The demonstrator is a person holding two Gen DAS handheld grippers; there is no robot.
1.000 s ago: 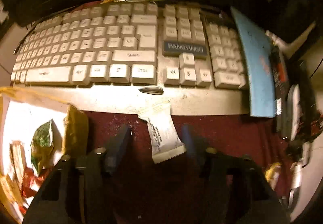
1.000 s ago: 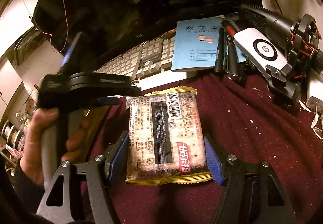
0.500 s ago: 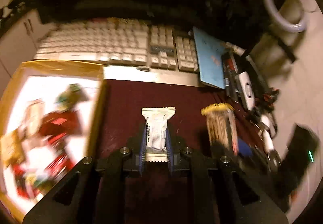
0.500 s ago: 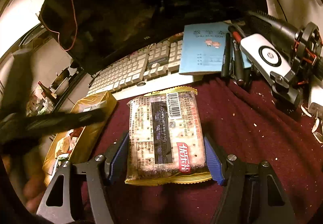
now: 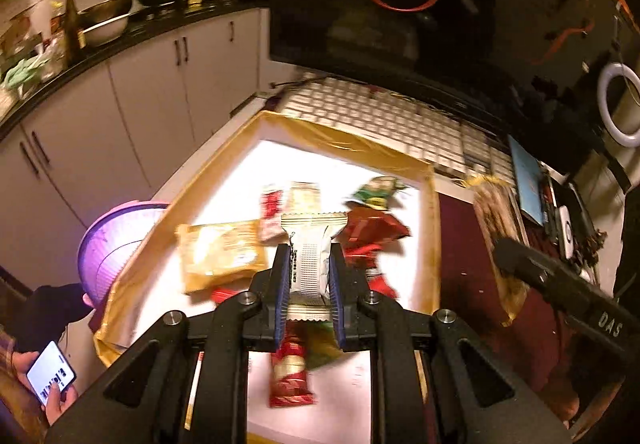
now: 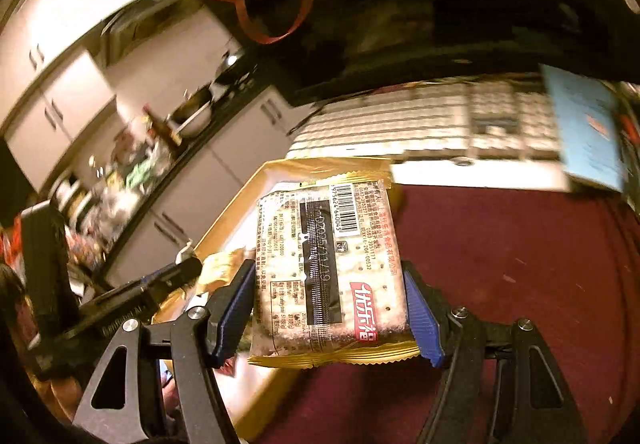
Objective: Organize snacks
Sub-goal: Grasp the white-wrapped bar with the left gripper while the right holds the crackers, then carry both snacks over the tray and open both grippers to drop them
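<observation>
Jaws of the left gripper clamp a white snack packet held above the gold-rimmed box, where other snacks (blurred) lie. Right gripper pinches a cracker pack over the maroon desk, beside the box's edge.

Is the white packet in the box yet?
Not yet. The left gripper is shut on the white packet, holding it above the box.

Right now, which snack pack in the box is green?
The green pack at the far right corner of the box, beyond the red pack. The others there are red or yellow.
</observation>
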